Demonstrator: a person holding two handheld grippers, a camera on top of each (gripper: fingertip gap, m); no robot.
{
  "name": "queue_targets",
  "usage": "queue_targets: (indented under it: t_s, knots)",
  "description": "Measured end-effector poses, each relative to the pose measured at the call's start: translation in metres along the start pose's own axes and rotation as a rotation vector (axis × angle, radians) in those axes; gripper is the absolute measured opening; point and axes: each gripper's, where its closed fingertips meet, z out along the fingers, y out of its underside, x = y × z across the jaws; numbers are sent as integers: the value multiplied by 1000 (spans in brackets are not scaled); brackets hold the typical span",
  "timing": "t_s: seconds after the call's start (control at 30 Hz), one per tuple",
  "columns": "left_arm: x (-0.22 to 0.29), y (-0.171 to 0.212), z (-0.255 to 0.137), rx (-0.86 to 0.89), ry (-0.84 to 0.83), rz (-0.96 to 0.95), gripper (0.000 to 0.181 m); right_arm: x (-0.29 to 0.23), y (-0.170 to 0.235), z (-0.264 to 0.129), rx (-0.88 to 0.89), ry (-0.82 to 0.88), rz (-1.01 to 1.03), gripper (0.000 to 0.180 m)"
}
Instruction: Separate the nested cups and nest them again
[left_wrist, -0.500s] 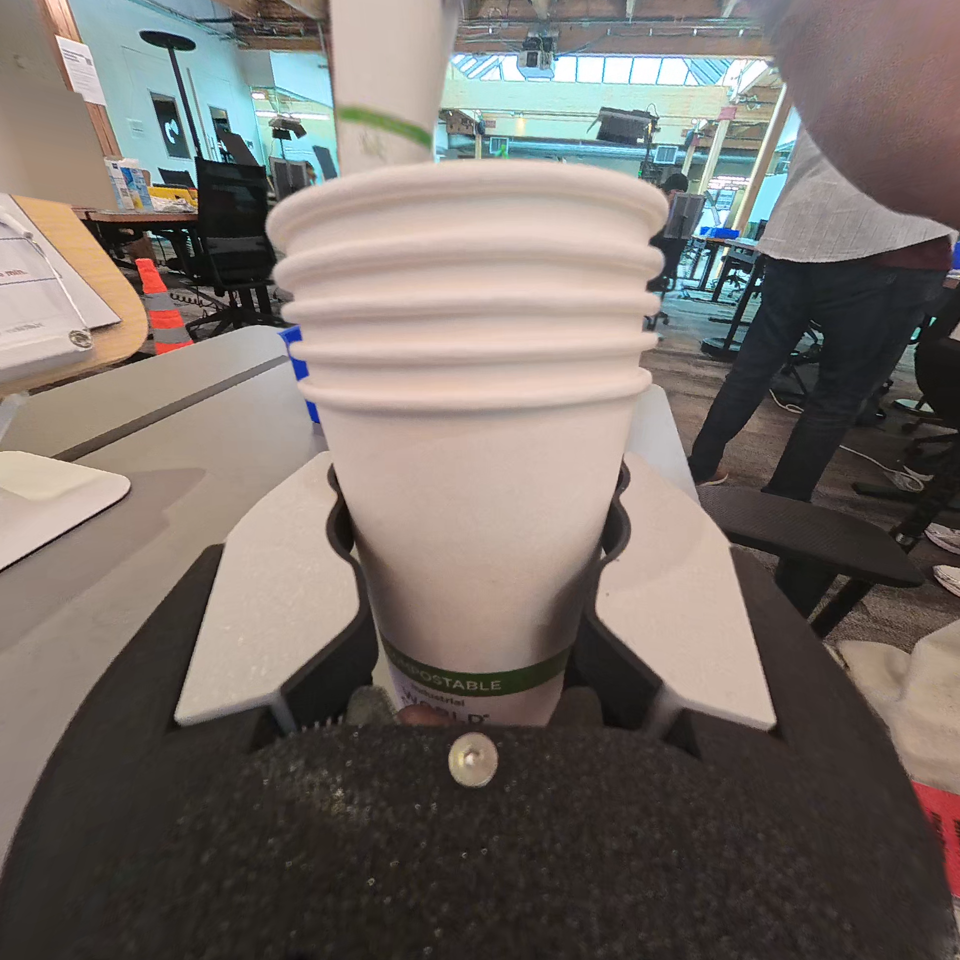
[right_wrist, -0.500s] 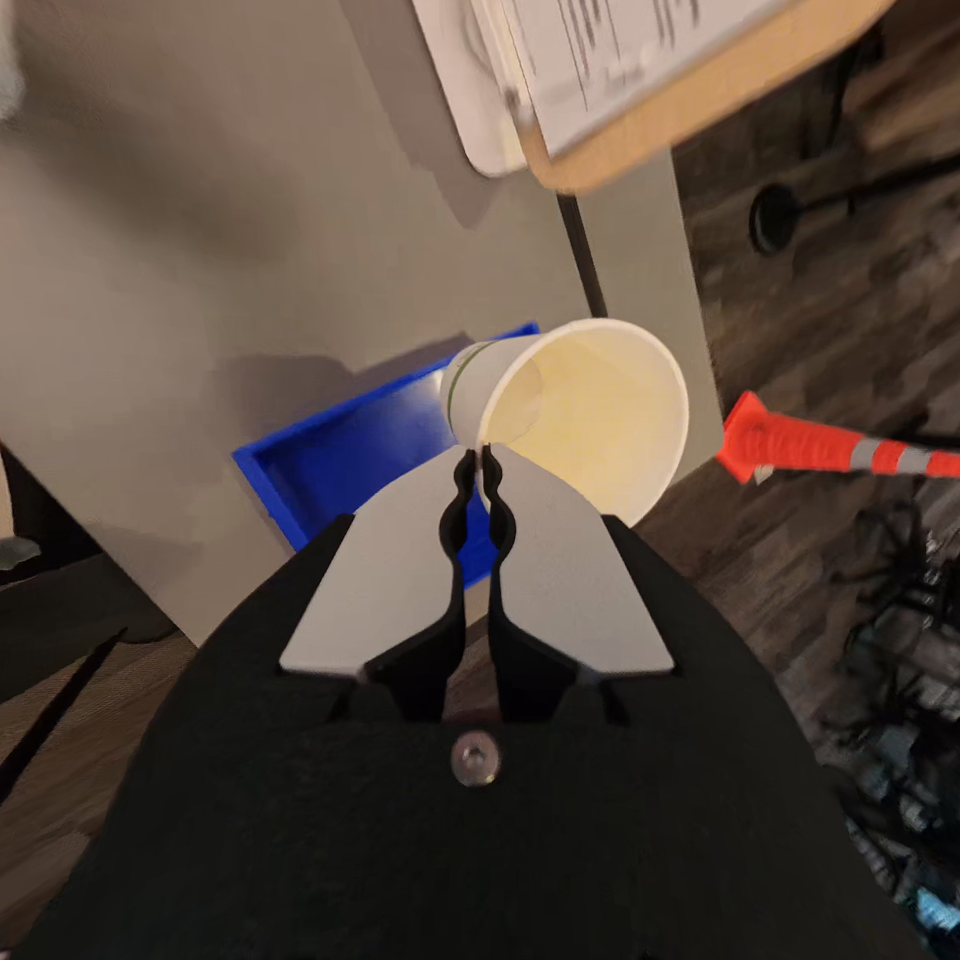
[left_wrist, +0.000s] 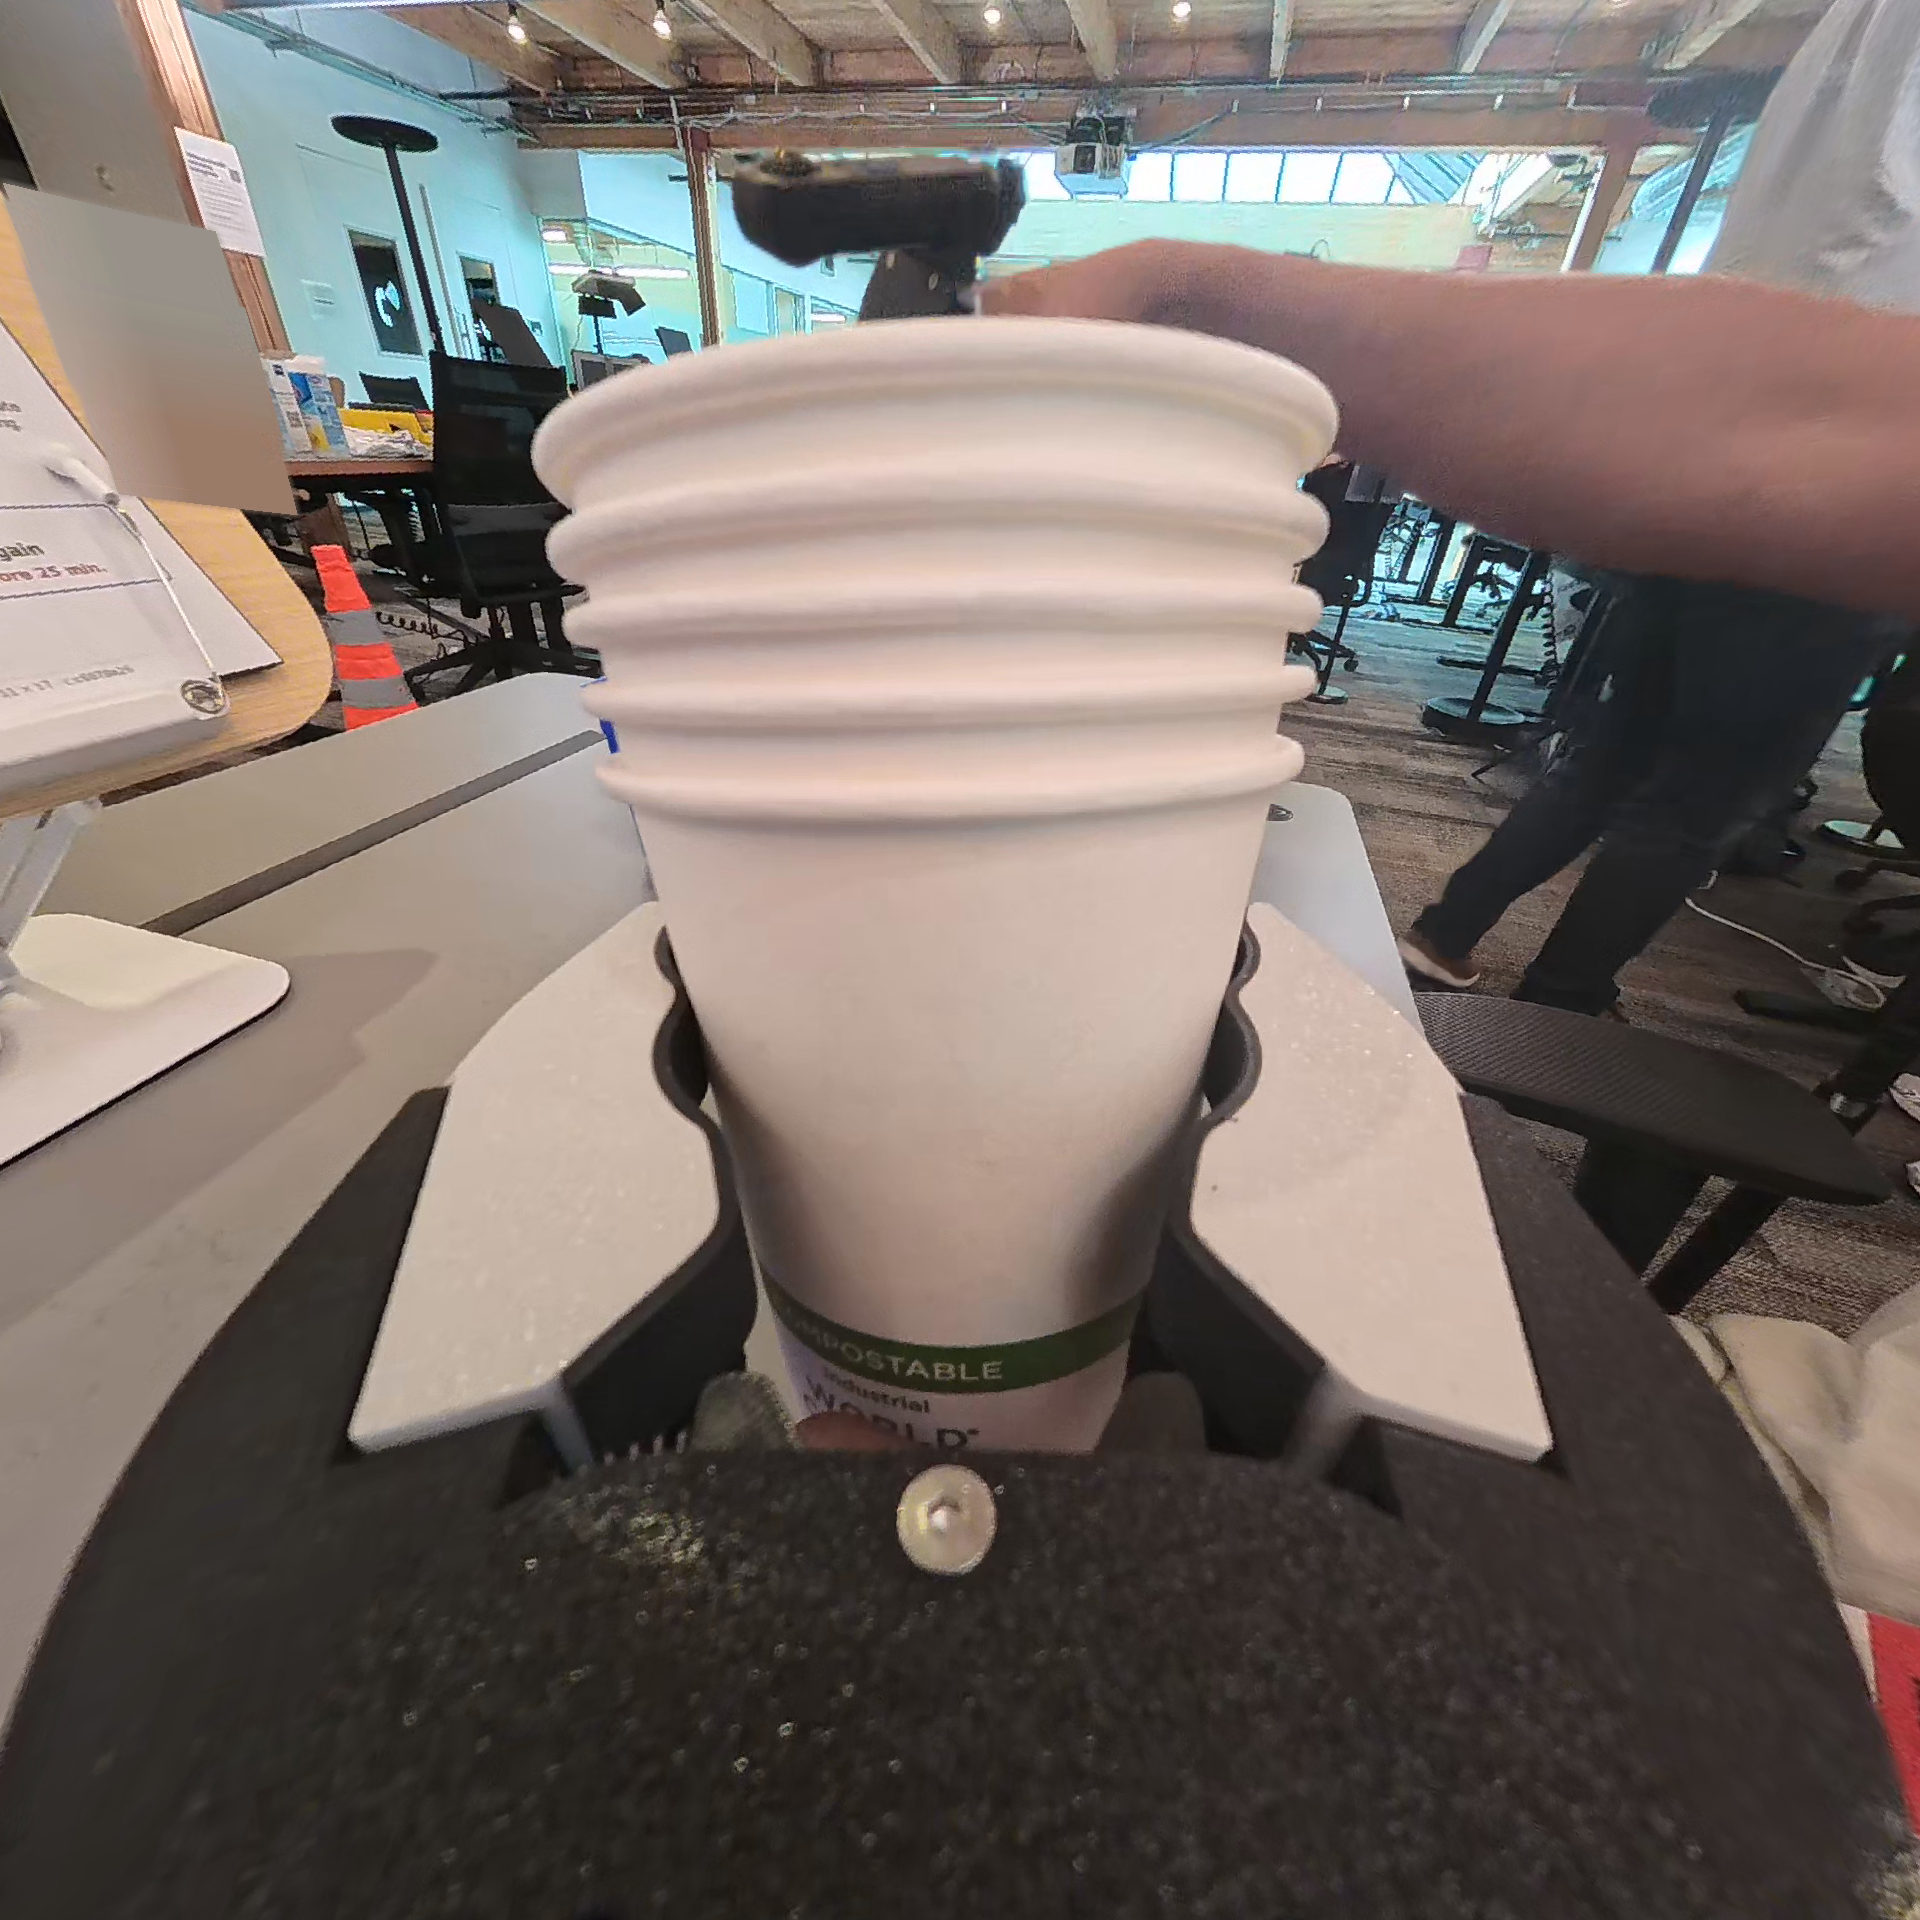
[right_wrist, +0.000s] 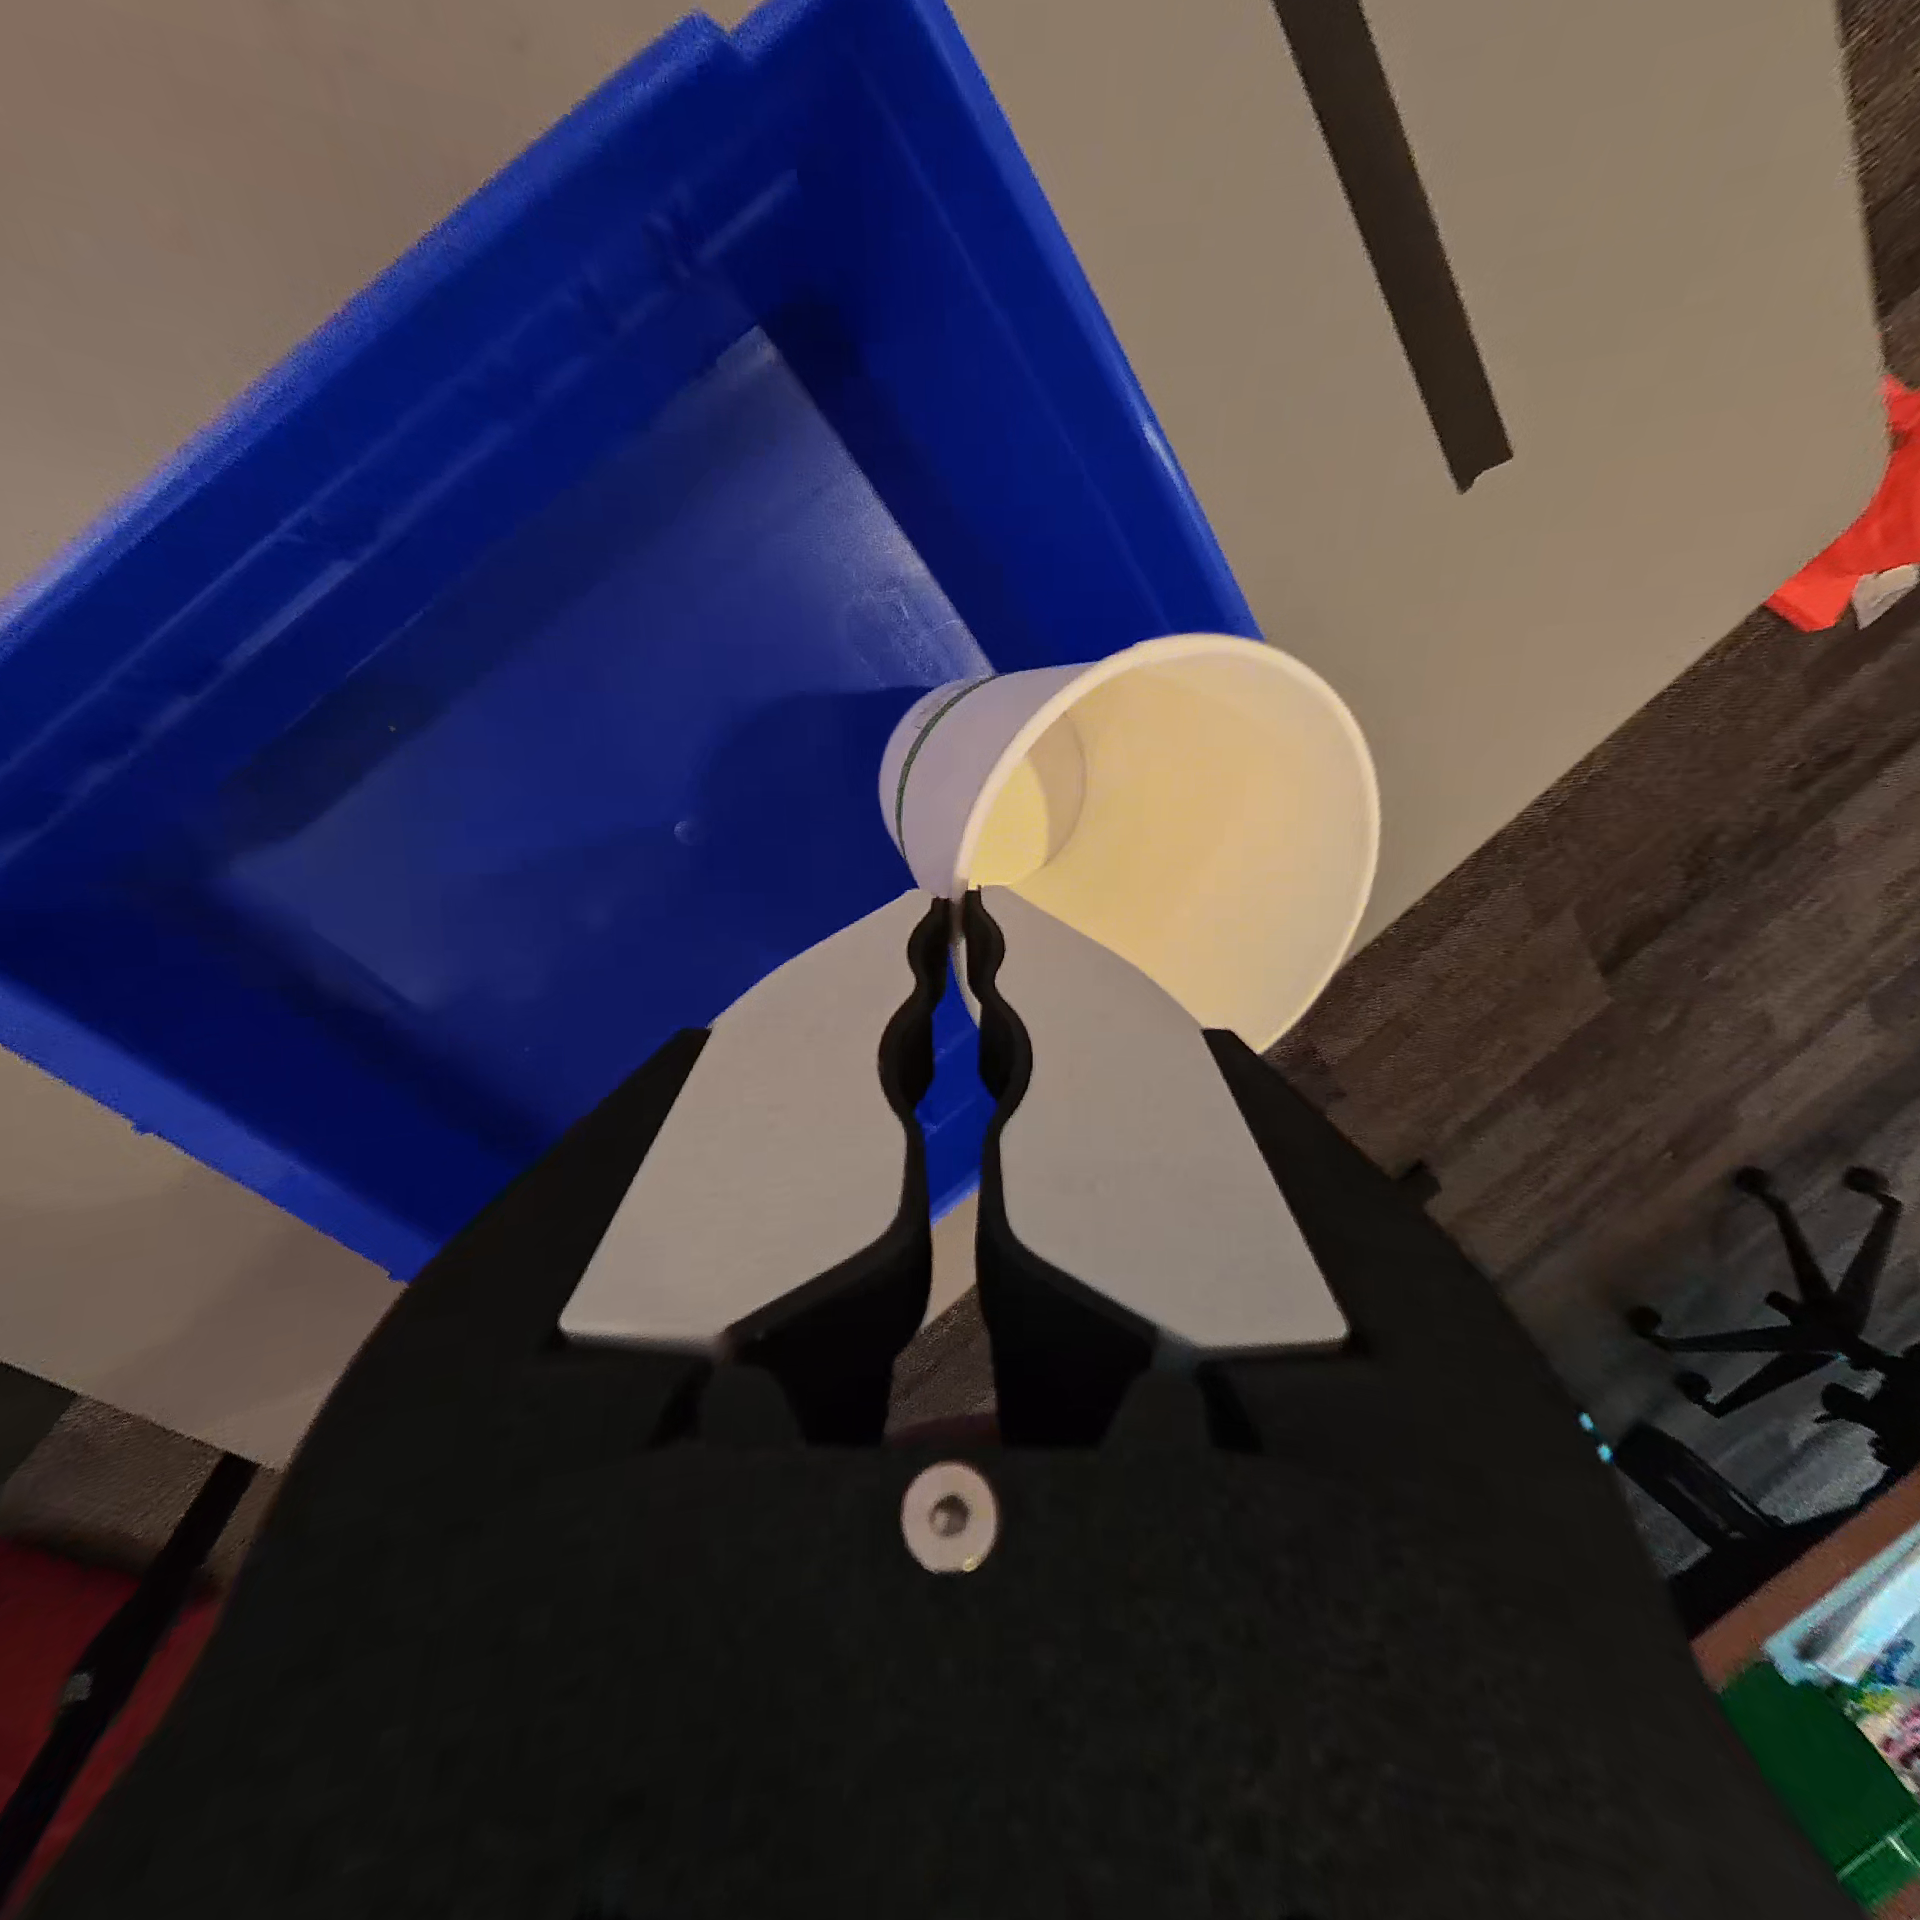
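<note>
**Separation underway: one cup off, five still nested**

Left wrist view, nearest first: the left tool (left_wrist: 951, 1143) has its jaws set wide apart around the lower body of a nested stack of white paper cups with a green band near the base (left_wrist: 935, 831), pads touching both sides, so it's gripping the stack upright. Five rolled rims show, one above the other, so approx. five cups still nested. Behind the stack lies the grey worktop (left_wrist: 343, 935); beyond it a person's bare forearm (left_wrist: 1558, 436) reaches across above the top rim, w/ the other tool's black body showing past it, blurred.

Right wrist view: the right tool (right_wrist: 954, 909) has its jaws nearly together, pinching the rim wall of a single white paper cup with a cream inside (right_wrist: 1143, 821). That cup hangs tilted, mouth toward the camera, base pointing away, over the near corner of an open blue plastic bin (right_wrist: 499, 582) sitting on the worktop. Bin floor shows no cups, as far as visible. Farther off: dark wood-look floor (right_wrist: 1662, 883).

Progress, judged from this: early in the separating phase. One cup is out and in the air, not yet set down; probably headed for the bin or worktop. Approx. five more to pull apart, then the whole re-nesting half remains.
</note>
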Motion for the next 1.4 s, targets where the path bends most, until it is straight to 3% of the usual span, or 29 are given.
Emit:
queue_targets:
  t_s: [0.6, 0.73, 0.83, 0.97, 1.1, 1.23, 1.4]
  knots:
    - [-4, 2, -1, -11, -4, -9, 96, -4, 8, 40, -67, -50, 10, 3]
    - [-5, 3, -1, -11, -8, -11, 96, -6, 2, 26, -23, -36, 1, 22]
    - [-5, 2, -1, -5, -14, -11, 96, -12, -25, -15, 114, -6, -21, 27]
    - [-6, 1, -1, 2, -14, -20, 96, -100, -101, -101, 454, -114, -218, 26]
    - [-5, 2, 1, 0, -10, -23, 96, -248, -146, -154, 573, -308, -580, 25]
    - [-4, 3, 1, -7, -16, -11, 96, -330, -172, -159, 524, -364, -777, 19]
    - [-5, 2, -2, -2, -19, -11, 96, -350, -192, -135, 402, -356, -817, 19]
